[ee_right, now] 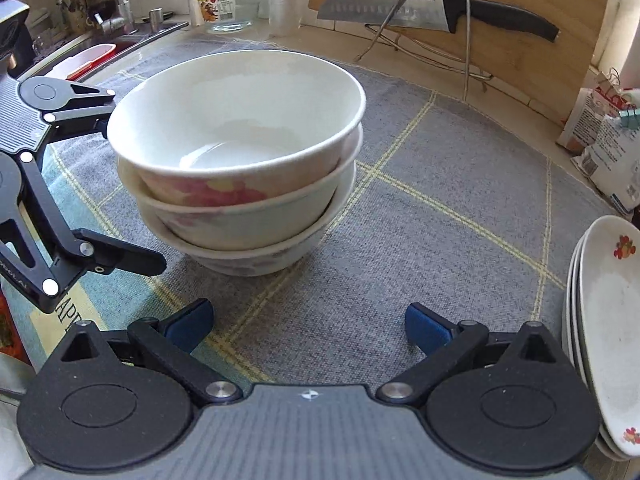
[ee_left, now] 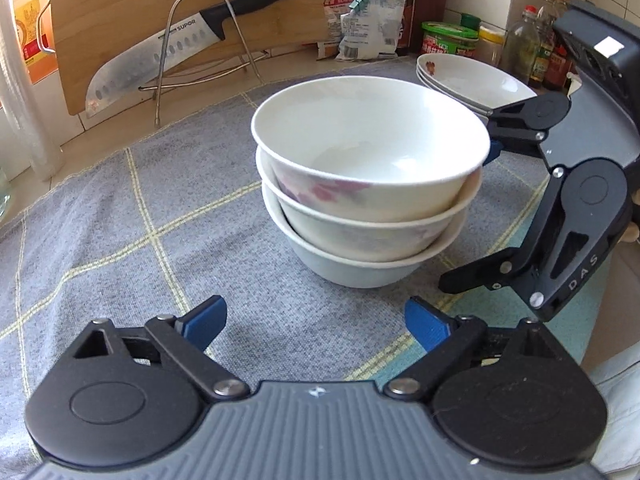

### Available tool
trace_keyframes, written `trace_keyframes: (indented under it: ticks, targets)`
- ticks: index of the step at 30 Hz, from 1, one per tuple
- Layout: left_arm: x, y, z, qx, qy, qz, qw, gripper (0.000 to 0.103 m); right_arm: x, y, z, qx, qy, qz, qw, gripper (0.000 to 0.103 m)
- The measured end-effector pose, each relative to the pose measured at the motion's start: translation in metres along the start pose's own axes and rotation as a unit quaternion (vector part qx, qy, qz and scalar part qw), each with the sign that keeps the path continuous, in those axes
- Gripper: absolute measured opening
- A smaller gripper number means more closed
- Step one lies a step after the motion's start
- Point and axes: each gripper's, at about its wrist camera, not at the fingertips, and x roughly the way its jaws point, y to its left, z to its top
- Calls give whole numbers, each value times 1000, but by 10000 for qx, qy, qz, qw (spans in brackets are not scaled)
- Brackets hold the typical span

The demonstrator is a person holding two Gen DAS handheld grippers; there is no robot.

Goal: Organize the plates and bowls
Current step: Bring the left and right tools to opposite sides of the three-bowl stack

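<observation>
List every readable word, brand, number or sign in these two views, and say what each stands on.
"SUPOR": blade of the knife leaning on the wooden board, readable in both views.
"DAS": black link of the right gripper, seen from the left wrist view.
Print on the snack bags, bottle labels, green tub and glass jar: too small or blurred to read.

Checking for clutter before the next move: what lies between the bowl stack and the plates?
Only bare grey mat lies between the bowls and the plates, seen clearest in the right wrist view.
</observation>
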Motion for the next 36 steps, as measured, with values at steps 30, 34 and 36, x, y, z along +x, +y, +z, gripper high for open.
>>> trace_keyframes:
  ticks: [30,34,36]
  targets:
    - [20,10,2,1040,-574,-905,9888,103,3,2,0,28,-177,-41,9998,103]
    - [20,12,2,1177,-572,-1032,9860,103,4,1,0,-4,-198,-15,9998,103]
    - [19,12,1,1206,-573,-1055,9854,103,4,1,-1,-16,-232,-8,9997,103]
